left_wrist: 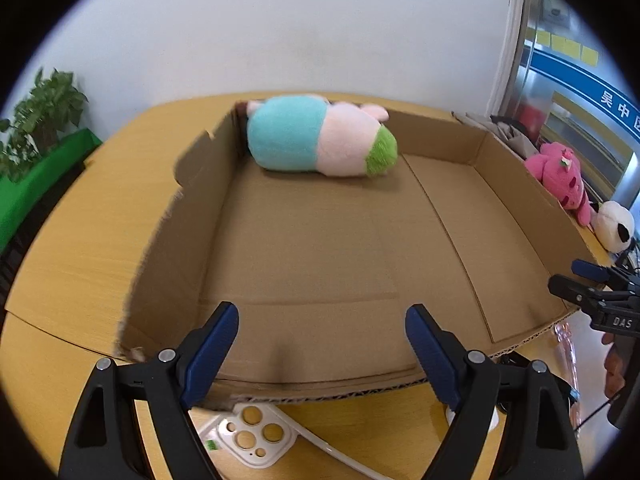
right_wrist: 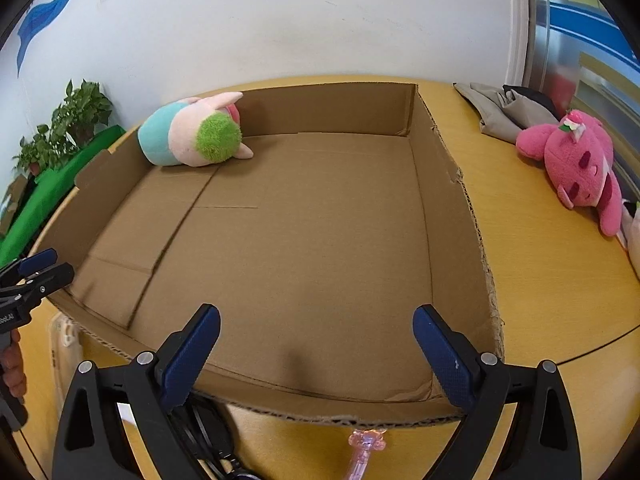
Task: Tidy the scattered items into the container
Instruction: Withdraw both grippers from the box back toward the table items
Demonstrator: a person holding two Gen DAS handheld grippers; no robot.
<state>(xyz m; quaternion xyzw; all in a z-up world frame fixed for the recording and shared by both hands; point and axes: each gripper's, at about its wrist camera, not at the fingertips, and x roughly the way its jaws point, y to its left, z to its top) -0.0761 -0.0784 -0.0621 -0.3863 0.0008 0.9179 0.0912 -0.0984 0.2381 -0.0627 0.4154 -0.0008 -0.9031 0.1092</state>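
A shallow cardboard box [left_wrist: 192, 216] [right_wrist: 452, 200] lies open on the wooden table. A teal, pink and green plush [left_wrist: 320, 140] [right_wrist: 192, 136] lies inside at its far left corner. My left gripper [left_wrist: 322, 344] is open and empty over the box's near edge. My right gripper [right_wrist: 316, 344] is open and empty over the near edge too. A pink plush [left_wrist: 560, 176] [right_wrist: 576, 164] lies on the table right of the box. A white phone case [left_wrist: 252, 436] lies under the left gripper. A pink wand [right_wrist: 364, 452] lies below the right gripper.
A white and black plush [left_wrist: 614, 226] lies beside the pink one. Folded grey cloth [right_wrist: 504, 112] sits at the table's far right. A potted plant [left_wrist: 40, 120] stands at the far left. Black cables [right_wrist: 212, 436] lie by the right gripper's left finger.
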